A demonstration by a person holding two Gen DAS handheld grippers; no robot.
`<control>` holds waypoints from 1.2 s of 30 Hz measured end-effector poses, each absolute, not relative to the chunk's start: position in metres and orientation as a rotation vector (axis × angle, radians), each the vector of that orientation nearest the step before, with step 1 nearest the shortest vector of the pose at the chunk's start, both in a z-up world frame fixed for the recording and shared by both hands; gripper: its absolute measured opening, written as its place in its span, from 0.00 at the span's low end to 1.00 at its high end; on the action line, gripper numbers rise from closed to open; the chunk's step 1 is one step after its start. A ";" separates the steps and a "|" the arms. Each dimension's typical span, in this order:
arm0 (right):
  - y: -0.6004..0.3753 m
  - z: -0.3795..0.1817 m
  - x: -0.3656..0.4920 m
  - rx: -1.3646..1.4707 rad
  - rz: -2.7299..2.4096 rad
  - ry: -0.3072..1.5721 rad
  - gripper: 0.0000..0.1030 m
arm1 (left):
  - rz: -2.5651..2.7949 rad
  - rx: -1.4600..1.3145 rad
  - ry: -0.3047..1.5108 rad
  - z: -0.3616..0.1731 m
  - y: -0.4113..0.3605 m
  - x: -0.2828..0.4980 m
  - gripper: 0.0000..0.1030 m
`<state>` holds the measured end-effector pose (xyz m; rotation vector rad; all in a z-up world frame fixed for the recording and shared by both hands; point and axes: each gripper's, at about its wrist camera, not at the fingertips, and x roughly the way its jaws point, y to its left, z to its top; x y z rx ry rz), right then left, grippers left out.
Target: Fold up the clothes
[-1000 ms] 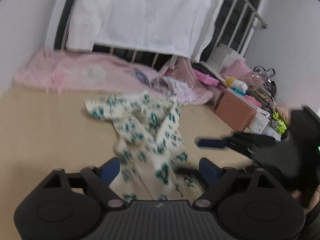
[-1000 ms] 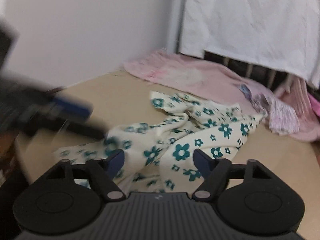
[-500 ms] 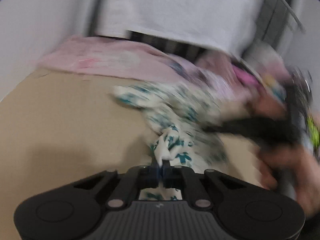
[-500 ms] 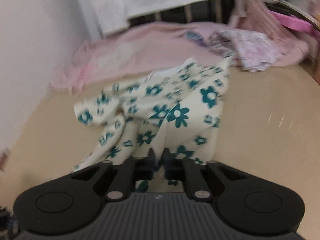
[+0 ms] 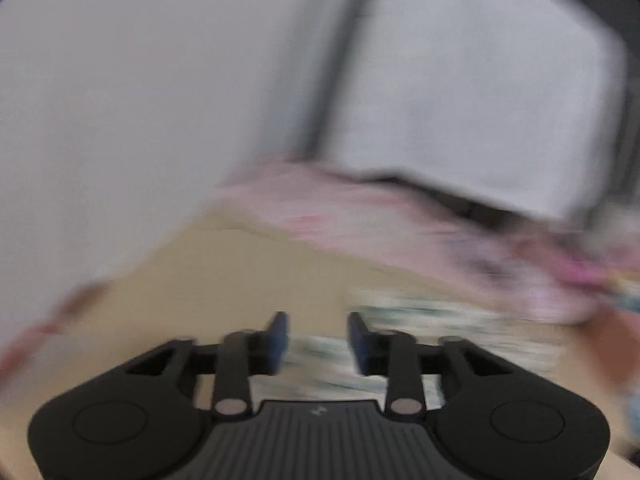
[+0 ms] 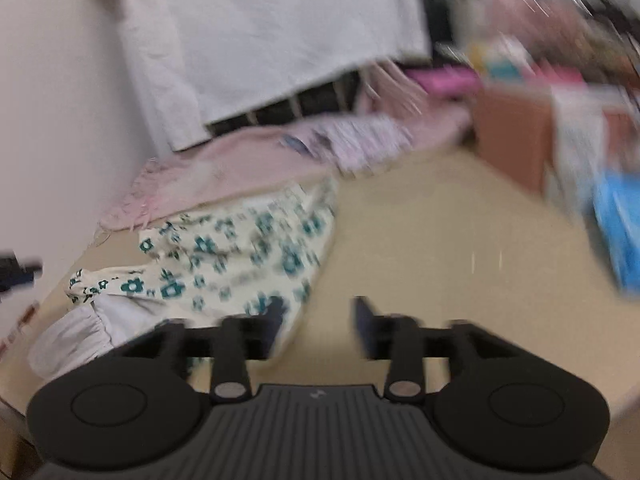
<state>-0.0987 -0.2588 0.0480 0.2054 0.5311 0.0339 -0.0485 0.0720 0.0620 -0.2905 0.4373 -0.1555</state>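
Note:
A cream garment with teal flowers (image 6: 240,252) lies spread on the tan surface (image 6: 440,248), with its white lining (image 6: 80,332) showing at the left end. My right gripper (image 6: 316,320) is open and empty, just off the garment's near right edge. My left gripper (image 5: 316,336) is open and empty; the blurred garment (image 5: 420,320) lies beyond and to the right of it. A dark bit of the left gripper shows at the far left edge of the right wrist view (image 6: 16,272).
A pink blanket (image 6: 224,168) lies behind the garment against the wall. A white sheet (image 6: 260,40) hangs over a dark bed rail. Boxes and a blue item (image 6: 616,220) crowd the right side. Both views are motion-blurred.
Both grippers were shut on the garment half a second ago; now both are open and it lies spread flatter. Both cameras have swung, the left one leftward toward the wall.

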 end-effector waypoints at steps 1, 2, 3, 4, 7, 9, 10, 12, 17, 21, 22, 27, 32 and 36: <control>-0.258 0.050 -0.084 0.186 0.050 0.526 0.46 | -0.306 -0.242 0.455 0.058 0.047 -0.053 0.72; -0.260 0.052 -0.065 0.179 0.072 0.535 0.46 | -0.424 -0.180 0.485 0.052 0.023 -0.057 0.74; -0.264 0.053 -0.044 0.177 0.088 0.546 0.46 | -0.516 -0.103 0.504 0.044 -0.002 -0.061 0.73; -0.271 0.052 -0.018 0.193 0.076 0.559 0.48 | -0.562 -0.027 0.487 0.037 -0.019 -0.067 0.73; -0.294 0.042 0.064 0.251 0.011 0.650 0.48 | -0.572 0.167 0.430 0.021 -0.049 -0.077 0.73; -0.305 0.029 0.115 0.310 0.002 0.728 0.48 | -0.541 0.253 0.446 0.011 -0.058 -0.075 0.45; -0.309 0.021 0.136 0.345 0.008 0.763 0.48 | -0.527 0.270 0.487 0.007 -0.057 -0.071 0.26; -0.315 0.007 0.155 0.410 -0.012 0.776 0.46 | -0.531 0.253 0.572 0.005 -0.040 -0.066 0.02; -0.319 0.003 0.128 0.429 -0.072 0.732 0.02 | -0.460 0.367 0.515 0.022 0.014 -0.097 0.01; -0.316 0.011 0.020 0.422 -0.209 0.587 0.02 | -0.289 0.498 0.406 0.039 0.058 -0.108 0.02; -0.310 0.011 -0.015 0.407 -0.239 0.552 0.02 | -0.268 0.495 0.402 0.042 0.070 -0.110 0.02; -0.266 -0.001 -0.162 0.361 -0.099 0.571 0.23 | -0.329 0.280 0.439 0.042 0.130 -0.139 0.11; -0.289 0.068 -0.181 0.257 0.064 0.415 0.47 | -0.388 -0.056 0.452 0.060 0.167 -0.146 0.32; -0.288 0.093 -0.060 0.083 0.165 0.490 0.56 | -0.360 -0.105 0.526 0.080 0.130 -0.077 0.59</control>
